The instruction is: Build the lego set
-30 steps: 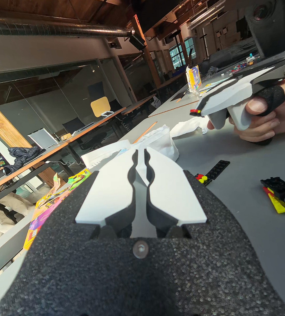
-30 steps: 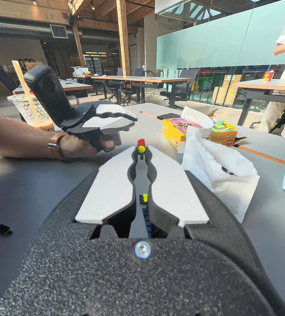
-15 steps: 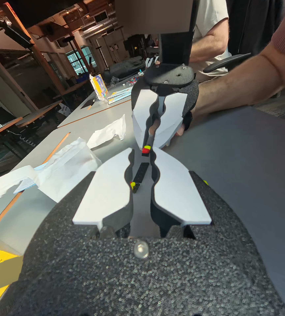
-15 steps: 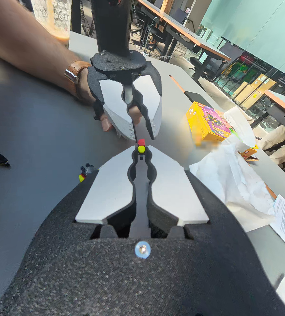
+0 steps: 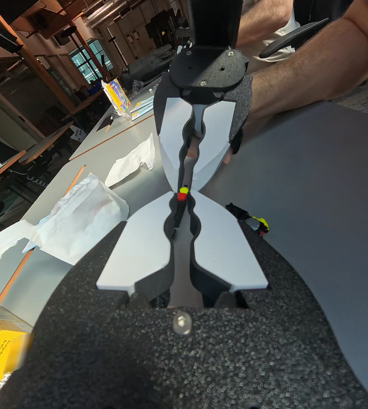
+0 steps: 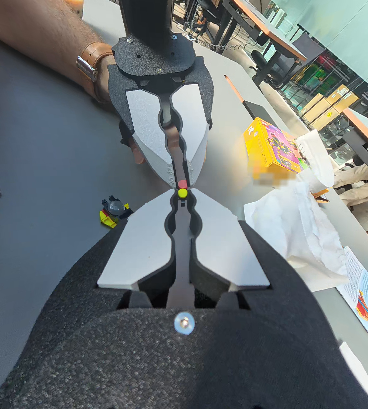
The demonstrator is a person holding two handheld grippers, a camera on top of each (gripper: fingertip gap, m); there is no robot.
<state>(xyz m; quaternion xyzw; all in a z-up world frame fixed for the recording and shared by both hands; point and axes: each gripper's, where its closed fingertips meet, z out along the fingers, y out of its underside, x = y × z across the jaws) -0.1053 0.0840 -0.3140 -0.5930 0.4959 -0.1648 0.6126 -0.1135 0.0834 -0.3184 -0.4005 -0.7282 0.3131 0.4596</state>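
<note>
Both tools now tip to tip: right tool grips red-yellow lego piece, left tool clamped on black plate; instruction sheet only in right view

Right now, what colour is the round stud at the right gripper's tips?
Yellow round stud; right wrist view.

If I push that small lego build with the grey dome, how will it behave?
The small lego build looks light, so it would probably slide on the smooth grey table. Its jutting yellow pieces might snap off if pinched.
</note>
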